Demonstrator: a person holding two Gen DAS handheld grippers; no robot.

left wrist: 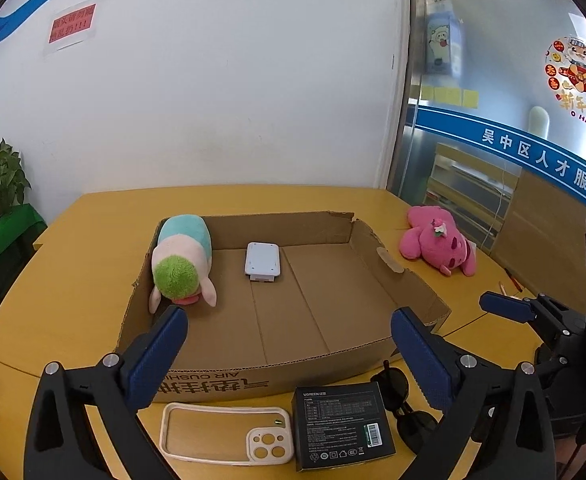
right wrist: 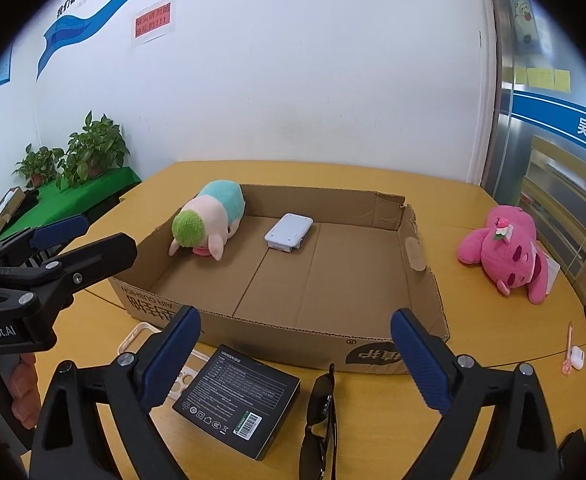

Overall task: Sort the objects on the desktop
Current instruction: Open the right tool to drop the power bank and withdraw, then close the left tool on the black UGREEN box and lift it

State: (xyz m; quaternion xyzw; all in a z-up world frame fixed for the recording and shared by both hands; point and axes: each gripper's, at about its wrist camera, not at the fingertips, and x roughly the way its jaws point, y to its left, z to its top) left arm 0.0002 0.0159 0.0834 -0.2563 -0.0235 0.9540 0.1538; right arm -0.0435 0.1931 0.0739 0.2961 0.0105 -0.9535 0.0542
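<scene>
Both tools wide apart, nothing clamped: left tool (left wrist: 289,344) and right tool (right wrist: 295,344) hovering over the near edge of the cardboard tray (left wrist: 321,352) on the yellow tabletop (left wrist: 73,264). Green-headed plush (left wrist: 183,264) and white device (left wrist: 261,262) inside the tray. Phone case (left wrist: 225,432), black box (left wrist: 341,424), sunglasses (right wrist: 321,420) just in front; pink plush (right wrist: 505,256) off right.

The right gripper (right wrist: 293,354) hangs wide open over the black box (right wrist: 237,398) and sunglasses (right wrist: 321,420). Beyond its fingertips sits the cardboard tray (right wrist: 373,354); the pink plush (right wrist: 507,254) lies far right, and what may be an earbud case (right wrist: 576,358) is nearer.
</scene>
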